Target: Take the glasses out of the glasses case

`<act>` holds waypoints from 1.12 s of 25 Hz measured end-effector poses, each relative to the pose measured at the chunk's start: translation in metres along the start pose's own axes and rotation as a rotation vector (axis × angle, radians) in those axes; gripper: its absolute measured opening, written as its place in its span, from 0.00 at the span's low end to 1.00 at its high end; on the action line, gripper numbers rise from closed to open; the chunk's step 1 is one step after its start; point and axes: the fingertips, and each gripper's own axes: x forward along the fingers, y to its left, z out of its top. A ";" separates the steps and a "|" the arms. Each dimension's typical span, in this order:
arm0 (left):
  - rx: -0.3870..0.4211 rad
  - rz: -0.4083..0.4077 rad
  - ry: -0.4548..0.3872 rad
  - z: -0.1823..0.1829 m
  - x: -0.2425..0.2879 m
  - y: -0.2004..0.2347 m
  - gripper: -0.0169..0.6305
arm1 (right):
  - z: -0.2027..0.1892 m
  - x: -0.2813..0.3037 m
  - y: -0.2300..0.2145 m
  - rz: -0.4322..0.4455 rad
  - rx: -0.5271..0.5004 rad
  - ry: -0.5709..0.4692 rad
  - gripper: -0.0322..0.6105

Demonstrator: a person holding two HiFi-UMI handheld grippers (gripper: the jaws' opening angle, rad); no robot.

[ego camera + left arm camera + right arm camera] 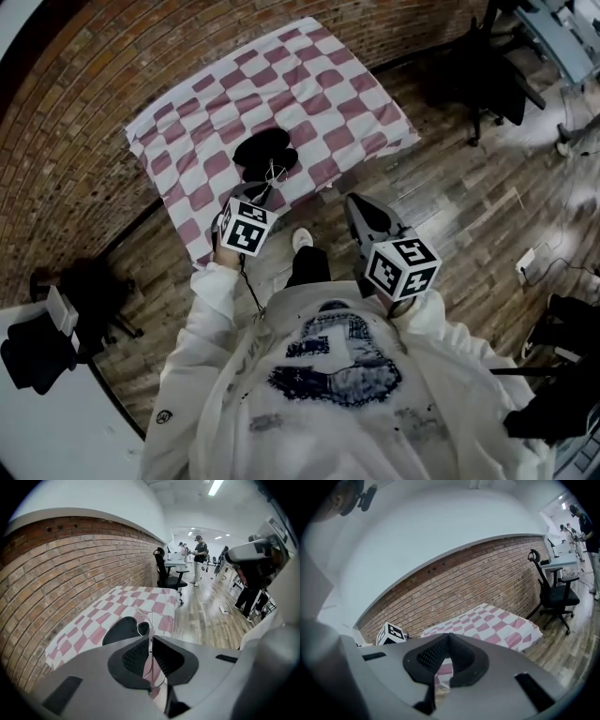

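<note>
Presses the left gripper's (151,638) fingers (135,657) tight on the thin wire glasses (146,620), with the wire pinched right between the pads

Holds the glasses over the near edge of the table (370,103), just in front of the glasses case (264,152)

Has the black case lying on the pink and white checked cloth (117,599), close to the middle of that near edge and well away from the far corners; looks open, like two round halves side by side

Has the right gripper's (448,637) fingers (429,656) closed together, with nothing between them

Holds the right gripper off the table, past its near edge, above the wood floor (469,206) and beside the left gripper

Wears white sleeves (211,281) behind both grippers

Faces a brick wall (70,569) along the far edge of the table

Has a black chair (166,573) past the far end of the table, and a person (199,559) standing far off in the room
</note>
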 end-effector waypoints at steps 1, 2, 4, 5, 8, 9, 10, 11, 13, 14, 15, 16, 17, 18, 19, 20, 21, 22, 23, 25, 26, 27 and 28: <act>-0.008 0.010 -0.008 0.000 -0.006 -0.005 0.09 | -0.004 -0.008 0.000 0.005 -0.002 0.002 0.07; -0.017 0.020 -0.016 0.000 -0.012 -0.011 0.09 | -0.007 -0.015 0.000 0.010 -0.002 0.004 0.07; -0.033 0.040 -0.030 -0.001 -0.023 -0.022 0.09 | -0.015 -0.032 -0.001 0.016 -0.001 0.005 0.07; -0.038 0.049 -0.039 -0.002 -0.028 -0.028 0.09 | -0.019 -0.041 -0.001 0.019 -0.001 0.005 0.07; -0.044 0.073 -0.070 -0.004 -0.044 -0.048 0.09 | -0.030 -0.065 -0.002 0.028 -0.001 0.001 0.07; -0.046 0.080 -0.073 -0.005 -0.049 -0.056 0.09 | -0.033 -0.073 -0.002 0.030 -0.003 0.000 0.07; -0.051 0.088 -0.071 -0.007 -0.055 -0.062 0.09 | -0.035 -0.081 -0.001 0.033 -0.005 -0.001 0.07; -0.058 0.096 -0.069 -0.009 -0.061 -0.068 0.09 | -0.037 -0.087 -0.001 0.035 -0.007 -0.002 0.07; -0.070 0.111 -0.075 -0.010 -0.071 -0.078 0.09 | -0.039 -0.100 0.000 0.041 -0.011 -0.005 0.07; -0.076 0.117 -0.082 -0.010 -0.076 -0.082 0.09 | -0.039 -0.105 0.002 0.045 -0.014 -0.007 0.07; -0.084 0.123 -0.089 -0.010 -0.081 -0.087 0.09 | -0.040 -0.110 0.004 0.051 -0.017 -0.009 0.07; -0.092 0.129 -0.095 -0.010 -0.086 -0.091 0.09 | -0.042 -0.115 0.006 0.057 -0.020 -0.009 0.07; -0.098 0.136 -0.103 -0.010 -0.092 -0.095 0.09 | -0.044 -0.120 0.007 0.063 -0.022 -0.008 0.07; -0.104 0.143 -0.109 -0.010 -0.097 -0.100 0.09 | -0.046 -0.124 0.009 0.070 -0.024 -0.006 0.07; -0.109 0.152 -0.116 -0.010 -0.102 -0.104 0.09 | -0.049 -0.128 0.010 0.077 -0.024 -0.005 0.07; -0.116 0.158 -0.124 -0.010 -0.107 -0.108 0.09 | -0.051 -0.131 0.011 0.085 -0.024 -0.004 0.07; -0.127 0.161 -0.133 -0.010 -0.113 -0.113 0.09 | -0.054 -0.134 0.013 0.092 -0.025 -0.003 0.07; -0.140 0.161 -0.142 -0.010 -0.119 -0.118 0.09 | -0.056 -0.136 0.015 0.098 -0.026 -0.003 0.07; -0.152 0.162 -0.151 -0.010 -0.125 -0.123 0.09 | -0.057 -0.139 0.017 0.103 -0.030 -0.002 0.07; -0.171 0.172 -0.168 -0.010 -0.135 -0.128 0.09 | -0.058 -0.143 0.022 0.116 -0.039 -0.002 0.07; -0.181 0.178 -0.177 -0.010 -0.140 -0.130 0.09 | -0.058 -0.144 0.024 0.123 -0.041 -0.002 0.07; -0.193 0.184 -0.186 -0.009 -0.144 -0.131 0.09 | -0.058 -0.144 0.026 0.129 -0.041 -0.004 0.07; -0.205 0.189 -0.196 -0.008 -0.148 -0.131 0.09 | -0.058 -0.144 0.027 0.135 -0.038 -0.007 0.07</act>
